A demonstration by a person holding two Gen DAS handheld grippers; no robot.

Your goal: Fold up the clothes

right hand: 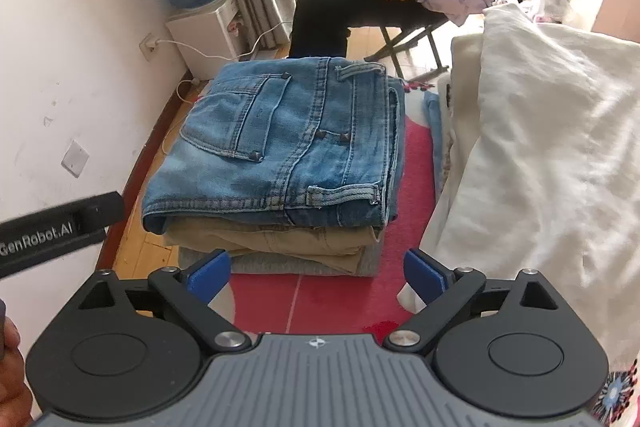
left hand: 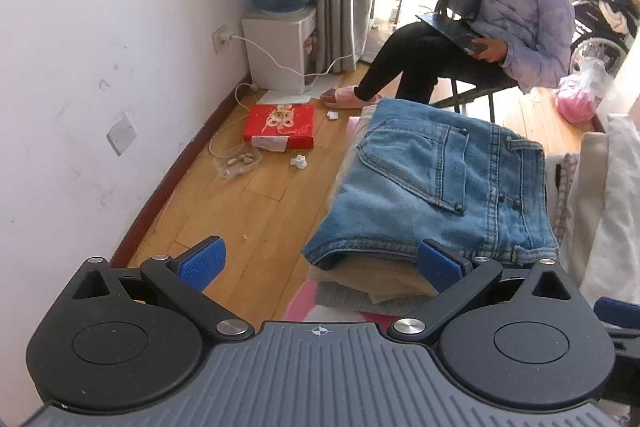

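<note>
Folded blue jeans point(right hand: 288, 143) lie on top of a neat stack, above folded tan trousers point(right hand: 272, 239) and a grey garment point(right hand: 280, 265). The same jeans point(left hand: 432, 187) fill the middle right of the left wrist view. My right gripper point(right hand: 318, 273) is open, its blue pads point(right hand: 210, 273) wide apart just in front of the stack, holding nothing. My left gripper point(left hand: 320, 263) is open too, its right pad point(left hand: 438, 263) near the stack's front corner, the left pad over the floor. A white unfolded cloth point(right hand: 540, 147) is heaped to the right of the stack.
The stack rests on a red and pink mat point(right hand: 340, 303). A person point(left hand: 512, 11) sits on a folding chair behind it. A water dispenser point(left hand: 280, 7) stands by the wall, a red box point(left hand: 280, 127) and scraps lie on the wooden floor point(left hand: 248, 211). The left device's black body point(right hand: 56, 227) juts in.
</note>
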